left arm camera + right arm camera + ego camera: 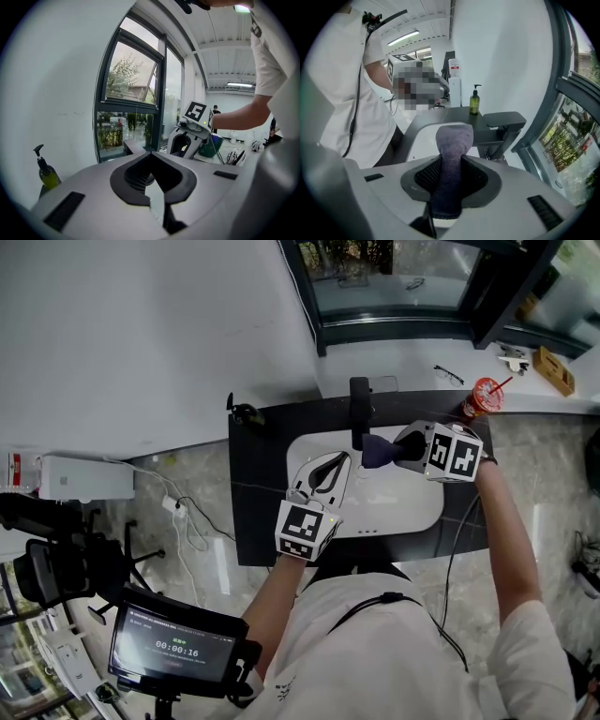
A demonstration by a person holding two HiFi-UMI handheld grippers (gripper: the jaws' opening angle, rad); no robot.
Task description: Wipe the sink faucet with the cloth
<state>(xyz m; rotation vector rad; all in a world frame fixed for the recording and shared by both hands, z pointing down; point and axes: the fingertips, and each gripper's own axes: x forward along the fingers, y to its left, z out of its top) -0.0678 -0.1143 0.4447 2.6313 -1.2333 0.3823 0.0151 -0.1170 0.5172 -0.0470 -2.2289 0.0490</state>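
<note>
**Cloth at the faucet, right side nearer**

Head view: shows the faucet (360, 414) standing at 12 o'clock of the sink (403, 517) on the dark bench (255, 512), long axis running 12 to 6. Puts the right gripper (397, 448) clamped on the cloth (377, 451), with the faucet just beside the cloth tip at 9 o'clock from the jaws. Places the left gripper (336, 463) at 7 o'clock of the faucet, jaws together, empty.

Left gripper view: catches no cloth, only the right gripper (187, 140) at 1 o'clock and a soap bottle (47, 173) at 8.

Right gripper view: adds the cloth (452, 159) filling the jaws, the faucet (502, 125) at 1 o'clock past its tip; contact hard to tell.
</note>
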